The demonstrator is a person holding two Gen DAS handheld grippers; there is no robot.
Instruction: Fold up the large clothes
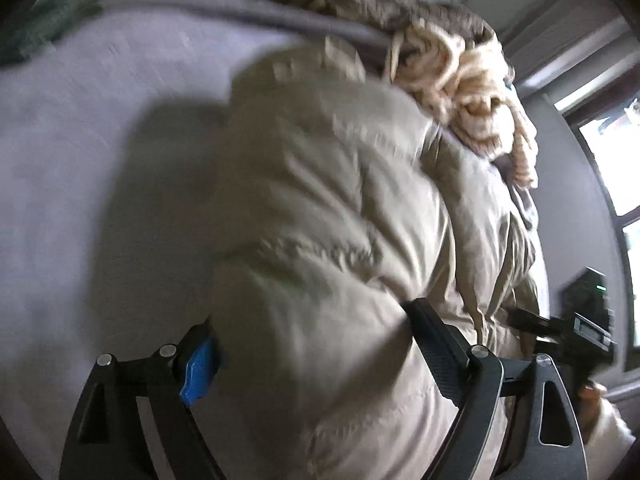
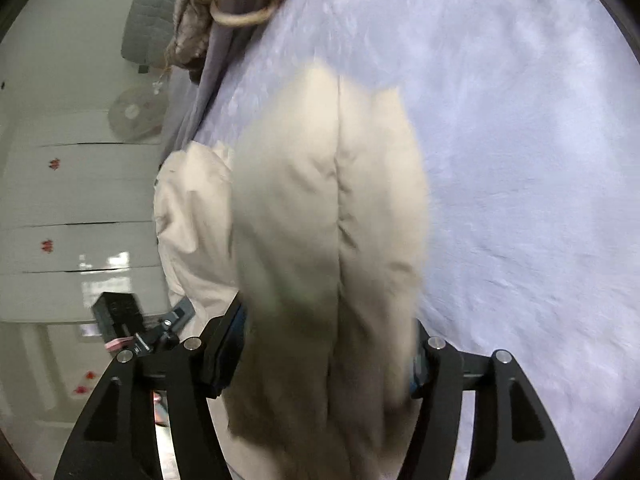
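Note:
A large beige padded jacket (image 1: 320, 208) lies bunched on the lavender bed cover (image 1: 100, 140). My left gripper (image 1: 312, 328) has its fingers spread wide with a thick bulge of the jacket between them; the blue pad (image 1: 198, 372) shows on the left finger. In the right wrist view the jacket (image 2: 320, 208) hangs between the fingers of my right gripper (image 2: 328, 344), which press on a thick fold of it. The right gripper also shows at the right edge of the left wrist view (image 1: 576, 320).
A cream knitted garment (image 1: 460, 80) and a brown furry one (image 1: 420, 12) are piled at the bed's far side. A green cloth (image 1: 48, 28) lies far left. A window (image 1: 616, 168) is at right. White drawers (image 2: 80, 208) and a fan (image 2: 132, 114) stand beside the bed.

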